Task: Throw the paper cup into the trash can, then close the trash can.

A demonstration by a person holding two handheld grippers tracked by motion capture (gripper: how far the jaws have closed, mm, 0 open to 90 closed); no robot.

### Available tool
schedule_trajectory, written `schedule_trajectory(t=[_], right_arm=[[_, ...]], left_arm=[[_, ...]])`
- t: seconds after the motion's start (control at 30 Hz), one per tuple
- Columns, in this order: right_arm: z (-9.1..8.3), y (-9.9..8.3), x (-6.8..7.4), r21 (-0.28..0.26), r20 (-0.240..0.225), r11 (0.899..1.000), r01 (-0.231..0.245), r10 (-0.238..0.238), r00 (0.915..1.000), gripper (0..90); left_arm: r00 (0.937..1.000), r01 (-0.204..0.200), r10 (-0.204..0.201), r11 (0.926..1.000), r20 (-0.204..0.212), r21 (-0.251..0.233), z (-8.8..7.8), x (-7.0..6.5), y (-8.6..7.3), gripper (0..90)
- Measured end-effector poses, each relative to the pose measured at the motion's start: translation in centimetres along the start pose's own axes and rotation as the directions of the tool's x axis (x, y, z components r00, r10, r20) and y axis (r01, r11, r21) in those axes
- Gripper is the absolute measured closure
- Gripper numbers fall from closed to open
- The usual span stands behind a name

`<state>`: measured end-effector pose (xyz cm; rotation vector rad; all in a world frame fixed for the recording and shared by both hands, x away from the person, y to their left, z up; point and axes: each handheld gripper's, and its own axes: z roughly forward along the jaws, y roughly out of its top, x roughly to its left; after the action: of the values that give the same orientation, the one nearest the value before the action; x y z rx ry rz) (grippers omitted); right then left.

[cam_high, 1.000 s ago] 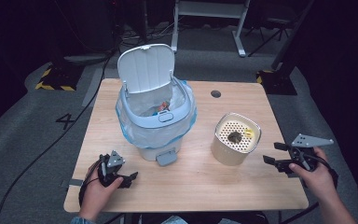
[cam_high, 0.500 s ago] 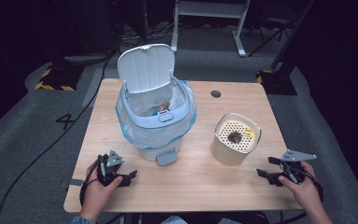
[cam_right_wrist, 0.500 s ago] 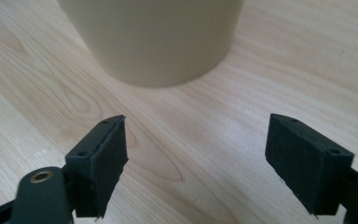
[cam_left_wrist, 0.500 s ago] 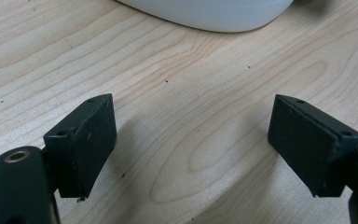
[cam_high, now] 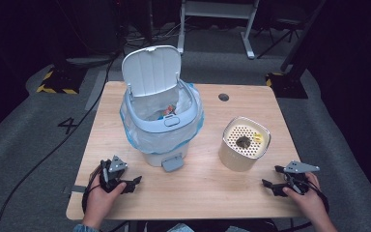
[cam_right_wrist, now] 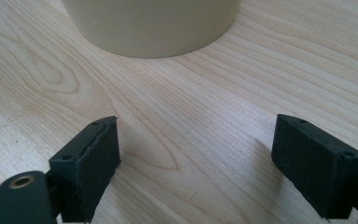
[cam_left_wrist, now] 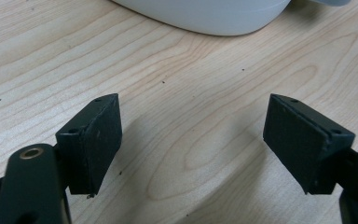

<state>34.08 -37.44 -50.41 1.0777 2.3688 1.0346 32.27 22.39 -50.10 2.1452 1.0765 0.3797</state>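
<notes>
From the high view I am looking down on a wooden table [cam_high: 207, 193]. The left gripper [cam_high: 134, 182] is resting low near the front left corner, the right gripper [cam_high: 270, 180] near the front right corner, each in a hand, well apart from one another. Between them, farther back, a bin [cam_high: 162, 130] is standing with its lid [cam_high: 150, 71] tipped up and a bag lining it — a few scraps are lying inside. A pedal [cam_high: 173, 163] is sticking out at its base, toward me. To the right of the bin a beige canister [cam_high: 244, 143] is sitting with a holed top, near the right gripper.

In the left gripper view I am seeing the jaws standing wide apart over bare wood; they have just been closing a little, with nothing between them. The bin's pale base [cam_left_wrist: 205, 14] is showing at the top edge, just ahead.

In the right gripper view the jaws are also parted and empty — they have just been opening. The canister's rounded foot [cam_right_wrist: 154, 28] is sitting just ahead of them on the wood, not touching either pad.
</notes>
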Motion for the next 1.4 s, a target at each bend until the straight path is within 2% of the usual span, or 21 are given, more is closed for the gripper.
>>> schedule_trajectory(t=[0.17, 0.27, 0.37, 0.43, 0.5, 0.63, 0.77, 0.97, 1.1, 1.17, 1.2, 1.23, 1.3, 1.4], right_arm=[[0.0, 0.0, 0.0, 0.0, 0.0, 1.0, 0.0, 0.0, 1.0, 15.1], [0.0, 0.0, 0.0, 0.0, 0.0, 1.0, 0.0, 0.0, 1.0, 15.1], [0.0, 0.0, 0.0, 0.0, 0.0, 1.0, 0.0, 0.0, 1.0, 15.1], [0.0, 0.0, 0.0, 0.0, 0.001, 1.0, 0.001, -0.001, 1.0, 15.1], [0.0, 0.0, 0.0, 0.0, 0.001, 1.0, 0.0, 0.0, 1.0, 15.1], [0.0, 0.0, 0.0, 0.0, 0.001, 1.0, 0.0, 0.0, 1.0, 15.1], [0.0, 0.0, 0.0, -0.001, 0.001, 1.0, 0.0, 0.0, 1.0, 15.1], [0.0, 0.0, 0.0, -0.001, 0.002, 1.0, 0.001, -0.001, 1.0, 15.1], [0.0, 0.0, 0.0, -0.002, 0.002, 1.0, 0.001, -0.001, 1.0, 15.1], [0.0, 0.0, 0.0, -0.002, 0.002, 1.0, 0.001, -0.001, 1.0, 15.1], [0.0, 0.0, 0.0, -0.001, 0.002, 1.0, 0.0, 0.0, 1.0, 15.1], [0.0, 0.0, 0.0, -0.002, 0.002, 1.0, 0.001, -0.001, 1.0, 15.1], [0.0, 0.0, 0.1, -0.002, 0.004, 1.0, -0.001, 0.001, 1.0, 15.2], [0.0, -0.1, 0.1, -0.002, 0.004, 1.0, -0.004, 0.004, 1.0, 15.3]], left_arm=[[0.9995, 0.014, -0.013, 0.9995, 0.029, -0.029, -0.6, -0.1, 0.6, 20.5], [0.9961, 0.041, -0.037, 0.9975, 0.08, -0.058, -1.2, 0.0, 1.2, 19.6], [0.9907, 0.053, -0.04, 0.9942, 0.13, -0.093, -2.1, 0.2, 1.8, 19.4], [0.9865, 0.044, -0.025, 0.9928, 0.162, -0.112, -2.8, 0.4, 2.2, 20.1], [0.9844, 0.033, -0.009, 0.9908, 0.176, -0.131, -3.6, 0.7, 2.6, 23.9], [0.9812, 0.036, -0.004, 0.986, 0.193, -0.163, -5.0, 1.2, 3.4, 28.6], [0.9734, 0.051, -0.002, 0.977, 0.229, -0.207, -6.2, 1.6, 4.4, 31.5], [0.9597, 0.034, 0.043, 0.9634, 0.278, -0.266, -7.9, 1.9, 6.5, 37.0], [0.9558, 0.007, 0.08, 0.9559, 0.283, -0.294, -9.3, 2.3, 8.1, 41.0], [0.9546, -0.001, 0.089, 0.9551, 0.284, -0.296, -9.7, 2.4, 8.5, 43.9], [0.9507, -0.003, 0.097, 0.9531, 0.295, -0.303, -10.3, 2.6, 9.2, 45.4], [0.9499, -0.005, 0.101, 0.9517, 0.296, -0.307, -10.5, 2.7, 9.5, 46.6], [0.9516, -0.003, 0.1, 0.9485, 0.291, -0.317, -11.0, 2.9, 10.2, 46.7], [0.9507, -0.001, 0.106, 0.9409, 0.291, -0.339, -11.5, 3.3, 11.1, 48.5]])
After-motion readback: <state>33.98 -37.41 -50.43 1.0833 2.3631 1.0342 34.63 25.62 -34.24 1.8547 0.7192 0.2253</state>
